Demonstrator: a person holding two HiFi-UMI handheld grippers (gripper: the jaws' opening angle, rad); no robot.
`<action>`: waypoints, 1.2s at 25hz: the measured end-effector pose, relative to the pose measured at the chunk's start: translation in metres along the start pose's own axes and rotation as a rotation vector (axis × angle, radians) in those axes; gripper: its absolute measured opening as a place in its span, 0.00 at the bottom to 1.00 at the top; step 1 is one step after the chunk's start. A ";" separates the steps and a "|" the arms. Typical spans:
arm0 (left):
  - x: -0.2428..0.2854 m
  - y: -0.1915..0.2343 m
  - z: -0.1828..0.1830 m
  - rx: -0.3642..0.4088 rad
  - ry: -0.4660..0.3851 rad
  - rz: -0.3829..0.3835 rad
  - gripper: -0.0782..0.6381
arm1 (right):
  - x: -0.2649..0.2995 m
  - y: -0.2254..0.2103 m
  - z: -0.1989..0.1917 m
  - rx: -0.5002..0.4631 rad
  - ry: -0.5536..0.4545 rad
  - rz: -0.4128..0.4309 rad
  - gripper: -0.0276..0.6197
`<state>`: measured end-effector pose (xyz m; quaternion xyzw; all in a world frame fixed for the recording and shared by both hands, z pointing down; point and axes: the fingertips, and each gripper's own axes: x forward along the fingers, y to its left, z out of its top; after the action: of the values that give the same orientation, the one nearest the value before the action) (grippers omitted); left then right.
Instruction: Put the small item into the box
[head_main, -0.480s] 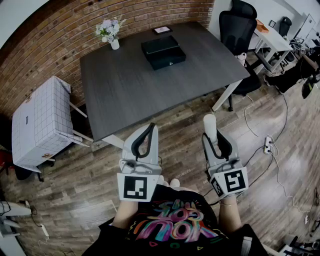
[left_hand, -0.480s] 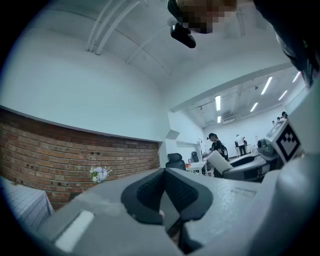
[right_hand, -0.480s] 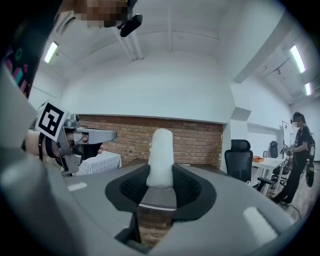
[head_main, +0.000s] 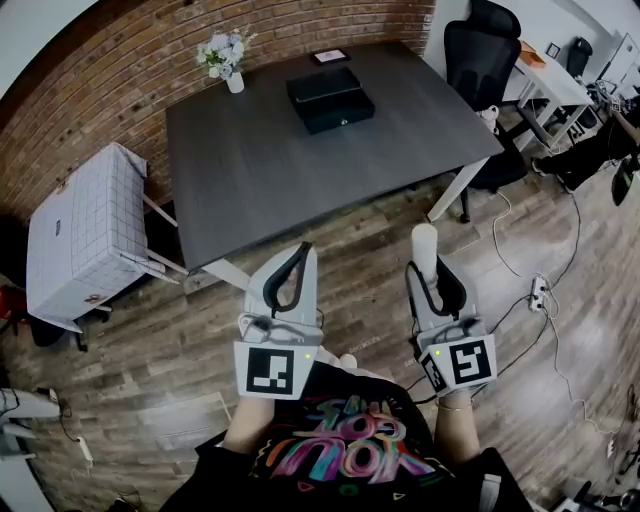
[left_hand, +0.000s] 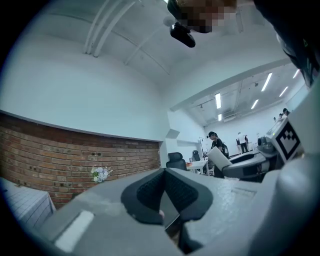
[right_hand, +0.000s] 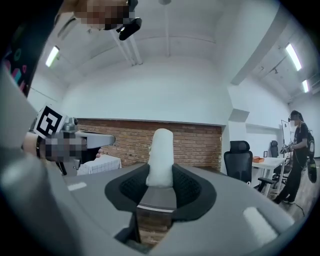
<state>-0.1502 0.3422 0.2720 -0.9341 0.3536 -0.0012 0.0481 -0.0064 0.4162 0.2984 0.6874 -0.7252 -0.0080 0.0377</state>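
Carry: right gripper (head_main: 430, 282) jaws clamp white cylinder (head_main: 424, 243), well short of box (head_main: 330, 98); left gripper (head_main: 298, 258) jaws together, spare

Showing no words or numbers clear enough for reading; bright squiggly letters on the near black shirt (head_main: 340, 448) looking too messy.

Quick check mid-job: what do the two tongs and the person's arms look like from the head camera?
Both the left tongs and right tongs have light grey, tapering shells lined with black ribbed pads. Each carries a white cube printed with black square markers at its rear. The person wears a black top with a multicoloured print; the forearms are uncovered.
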 end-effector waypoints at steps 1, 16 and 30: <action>-0.002 -0.001 0.000 -0.003 -0.001 0.005 0.11 | -0.002 0.000 -0.001 0.000 -0.001 0.003 0.25; 0.029 0.008 -0.017 -0.026 0.010 0.001 0.11 | 0.020 -0.017 -0.025 0.025 0.035 0.003 0.26; 0.178 0.103 -0.026 -0.029 -0.004 -0.054 0.11 | 0.177 -0.070 -0.016 0.012 0.042 -0.052 0.26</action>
<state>-0.0861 0.1453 0.2826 -0.9440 0.3281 0.0046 0.0351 0.0552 0.2364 0.3178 0.7064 -0.7060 0.0098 0.0488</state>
